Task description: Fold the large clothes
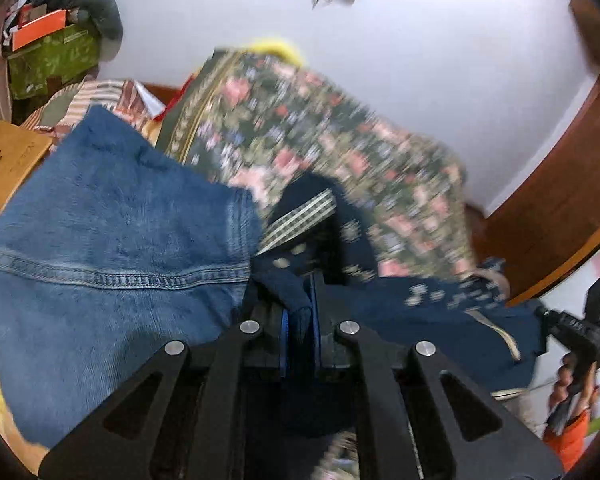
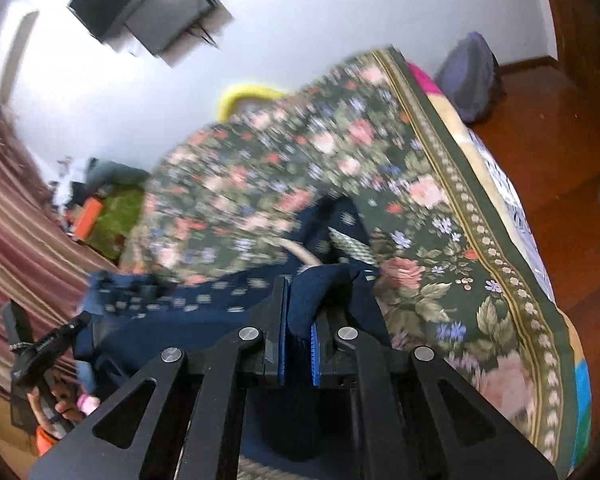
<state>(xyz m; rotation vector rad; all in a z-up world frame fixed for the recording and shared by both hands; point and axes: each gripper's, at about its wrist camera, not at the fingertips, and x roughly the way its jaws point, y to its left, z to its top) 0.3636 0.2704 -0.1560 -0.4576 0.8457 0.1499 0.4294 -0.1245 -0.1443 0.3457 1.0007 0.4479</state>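
Note:
A dark navy garment (image 1: 420, 320) with a small pale print and a checked band (image 1: 300, 220) hangs stretched between both grippers above the floral bedcover (image 1: 300, 128). My left gripper (image 1: 300, 292) is shut on a bunched fold of it, cloth filling the gap between the blue pads. In the right wrist view my right gripper (image 2: 300, 300) is shut on another fold of the same garment (image 2: 204, 316), over the bedcover (image 2: 420, 200). A hand holds the other gripper at each view's outer edge. Blue jeans (image 1: 112, 240) lie on the bed to the left.
A green box (image 1: 52, 56) with orange items stands by the far wall. A purple bag (image 2: 472, 76) sits on the wooden floor (image 2: 540, 128) past the bed's right edge. A striped curtain (image 2: 16, 240) hangs at left, and a dark screen (image 2: 152, 12) is on the wall.

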